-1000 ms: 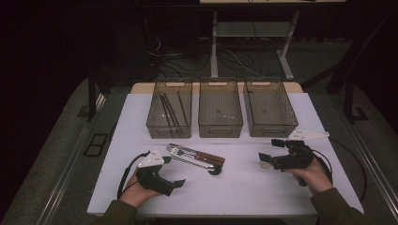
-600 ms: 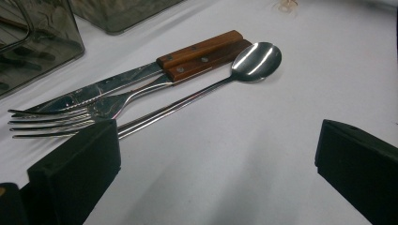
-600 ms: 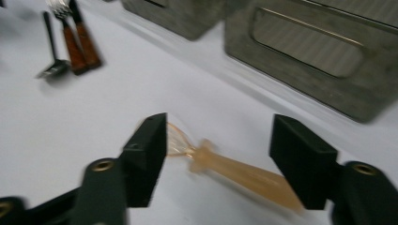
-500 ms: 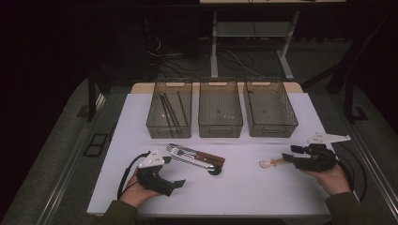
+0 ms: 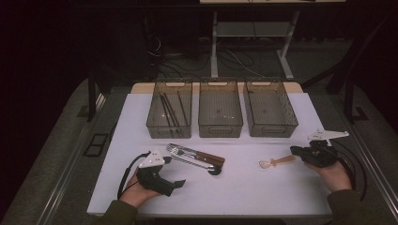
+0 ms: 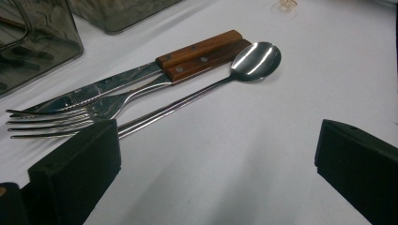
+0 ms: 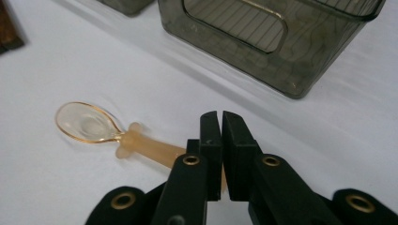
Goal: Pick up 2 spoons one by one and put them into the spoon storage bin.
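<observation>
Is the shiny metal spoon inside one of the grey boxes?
No, the shiny metal spoon lies on the white table beside the wooden-handled knife.

A lab: white test table (image 5: 234, 187), loose floor cables (image 5: 197, 61), dark surroundings

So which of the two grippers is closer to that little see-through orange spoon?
The right gripper: its jaws have just closed on the orange spoon handle. The left gripper sits open across the table, by the metal cutlery.

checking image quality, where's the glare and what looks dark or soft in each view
High view: surroundings nearly black, white table lit. Left gripper view: bright glare streaks on the spoon bowl, near jaws soft. Right gripper view: plastic spoon sharp, bin wall faintly reflective.
</observation>
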Demonstrator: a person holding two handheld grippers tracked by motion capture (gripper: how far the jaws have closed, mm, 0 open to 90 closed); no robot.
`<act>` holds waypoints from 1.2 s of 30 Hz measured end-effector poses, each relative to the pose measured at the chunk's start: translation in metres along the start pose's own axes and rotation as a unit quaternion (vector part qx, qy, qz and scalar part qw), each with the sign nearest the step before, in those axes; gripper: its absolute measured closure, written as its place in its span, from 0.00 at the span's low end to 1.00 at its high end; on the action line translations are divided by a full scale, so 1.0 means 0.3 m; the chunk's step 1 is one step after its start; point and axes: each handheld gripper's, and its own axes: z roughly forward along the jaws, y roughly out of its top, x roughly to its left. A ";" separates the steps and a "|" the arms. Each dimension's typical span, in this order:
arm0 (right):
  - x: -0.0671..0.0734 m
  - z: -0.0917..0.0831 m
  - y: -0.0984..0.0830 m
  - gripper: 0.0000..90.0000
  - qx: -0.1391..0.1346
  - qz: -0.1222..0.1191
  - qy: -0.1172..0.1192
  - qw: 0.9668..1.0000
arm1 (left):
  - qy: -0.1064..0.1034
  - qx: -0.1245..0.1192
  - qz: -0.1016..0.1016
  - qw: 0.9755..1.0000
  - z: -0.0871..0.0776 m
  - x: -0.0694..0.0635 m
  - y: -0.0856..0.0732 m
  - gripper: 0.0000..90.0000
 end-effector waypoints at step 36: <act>0.091 0.142 0.036 0.63 0.080 -0.118 0.126 0.982 | 0.002 0.003 0.000 1.000 0.001 0.003 -0.001 0.00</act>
